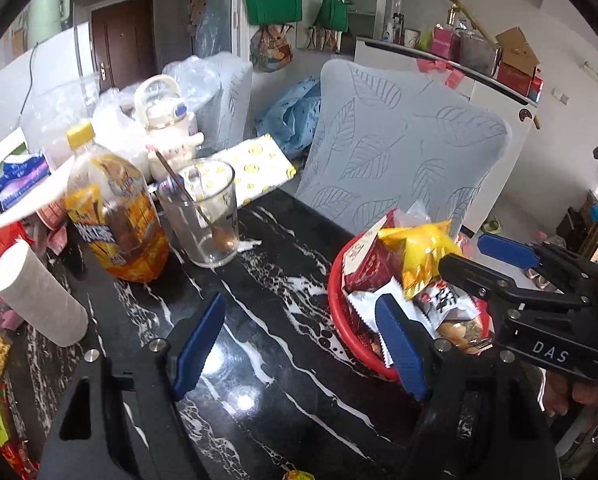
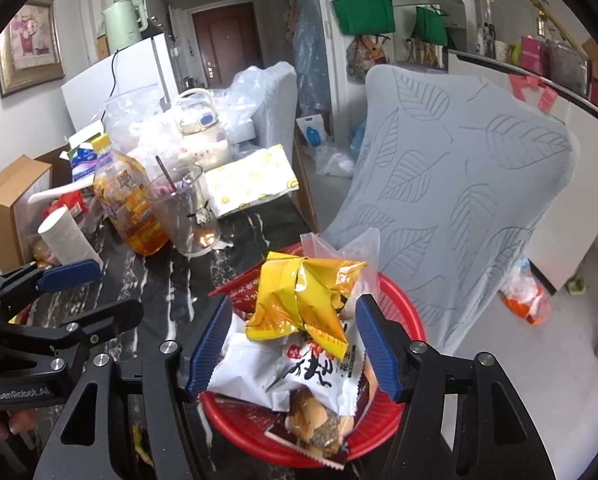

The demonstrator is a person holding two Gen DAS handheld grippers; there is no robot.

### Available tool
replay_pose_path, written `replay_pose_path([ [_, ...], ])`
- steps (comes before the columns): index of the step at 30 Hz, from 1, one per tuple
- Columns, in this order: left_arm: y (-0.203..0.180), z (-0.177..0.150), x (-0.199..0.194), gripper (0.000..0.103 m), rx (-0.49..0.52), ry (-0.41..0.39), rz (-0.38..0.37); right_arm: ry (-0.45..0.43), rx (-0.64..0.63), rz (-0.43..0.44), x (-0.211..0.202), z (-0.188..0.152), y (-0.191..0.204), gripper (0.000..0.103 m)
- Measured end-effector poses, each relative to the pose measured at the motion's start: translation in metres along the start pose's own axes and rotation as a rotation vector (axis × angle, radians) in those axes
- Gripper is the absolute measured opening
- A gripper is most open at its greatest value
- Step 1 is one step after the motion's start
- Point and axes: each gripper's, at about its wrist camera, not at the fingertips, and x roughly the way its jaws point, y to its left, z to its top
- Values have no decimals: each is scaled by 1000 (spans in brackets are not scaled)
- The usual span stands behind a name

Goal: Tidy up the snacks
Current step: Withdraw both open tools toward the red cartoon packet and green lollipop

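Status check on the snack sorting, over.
Left tool open over bare black marble table. Right tool open above yellow snack packet, topping red plastic basket. Nothing blocking.

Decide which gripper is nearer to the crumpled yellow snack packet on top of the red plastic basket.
Right. The right gripper hangs over the red basket, its blue fingers either side of the yellow packet without pressing it. The left gripper is over bare marble tabletop beside the basket.

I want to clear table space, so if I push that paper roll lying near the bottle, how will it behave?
The paper roll lies on its side on the glossy table, so it would probably roll rather than slide. It looks light, likely easy to nudge. Its soft wraps may dent under a hard squeeze.
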Motion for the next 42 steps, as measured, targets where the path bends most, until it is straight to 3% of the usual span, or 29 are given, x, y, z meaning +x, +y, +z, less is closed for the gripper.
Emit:
replay_pose_path([
  [15,-18,11,-83,77,71,-147,-4,-124,-1,-58,-93,6,24,64],
  [19,-22,8,-103,77,95,-180,-9,-161,-1,-79,-118,2,31,72],
  [25,-25,-4,-130,77,119,-215,-19,-194,10,-95,-149,-12,43,74],
  [34,-28,-40,-159,77,134,-209,-58,-216,19,-82,-180,-42,62,78],
  [42,-26,-83,-163,77,131,-161,-61,-164,38,-33,-182,-82,73,78],
])
